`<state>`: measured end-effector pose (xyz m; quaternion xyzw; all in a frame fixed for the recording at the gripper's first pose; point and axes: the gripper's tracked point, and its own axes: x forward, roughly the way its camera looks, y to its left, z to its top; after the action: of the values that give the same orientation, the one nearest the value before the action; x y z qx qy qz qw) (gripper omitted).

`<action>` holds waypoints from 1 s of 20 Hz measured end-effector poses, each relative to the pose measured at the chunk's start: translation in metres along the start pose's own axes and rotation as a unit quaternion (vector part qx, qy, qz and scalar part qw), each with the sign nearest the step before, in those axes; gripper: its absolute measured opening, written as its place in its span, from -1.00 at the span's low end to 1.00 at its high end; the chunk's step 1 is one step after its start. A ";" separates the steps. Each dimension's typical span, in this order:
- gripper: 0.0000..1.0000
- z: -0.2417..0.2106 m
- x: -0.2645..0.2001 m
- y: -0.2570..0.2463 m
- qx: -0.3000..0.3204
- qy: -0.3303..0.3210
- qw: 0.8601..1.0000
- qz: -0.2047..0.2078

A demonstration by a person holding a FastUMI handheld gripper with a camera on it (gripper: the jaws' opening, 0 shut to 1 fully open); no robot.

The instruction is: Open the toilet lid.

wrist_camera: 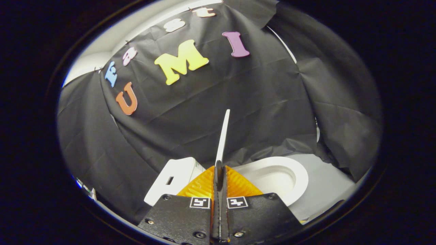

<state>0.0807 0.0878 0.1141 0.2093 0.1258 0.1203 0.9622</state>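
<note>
The white toilet lid (223,136) stands raised and is seen edge-on, a thin strip rising from between my fingers against the black cloth. My gripper (219,167) is shut on the lid's lower edge, one finger pressed to each side. Just right of the fingers lies the white oval seat and open bowl (282,177). The white cistern (173,180), with a small dark slot in its top, sits just left of the fingers.
Black cloth walls (204,112) hang close behind and on both sides of the toilet. Pale grey floor (327,185) shows to the right of the bowl, running up to the draped cloth.
</note>
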 end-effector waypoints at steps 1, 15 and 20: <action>-0.90 0.000 0.001 0.006 -0.005 -0.001 1.000 0.001; -0.90 -0.005 0.012 0.074 -0.111 -0.030 0.993 -0.014; -0.90 -0.010 0.019 0.092 -0.140 -0.045 0.989 -0.024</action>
<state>0.0792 0.1784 0.1419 0.0743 0.0695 0.1038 0.9894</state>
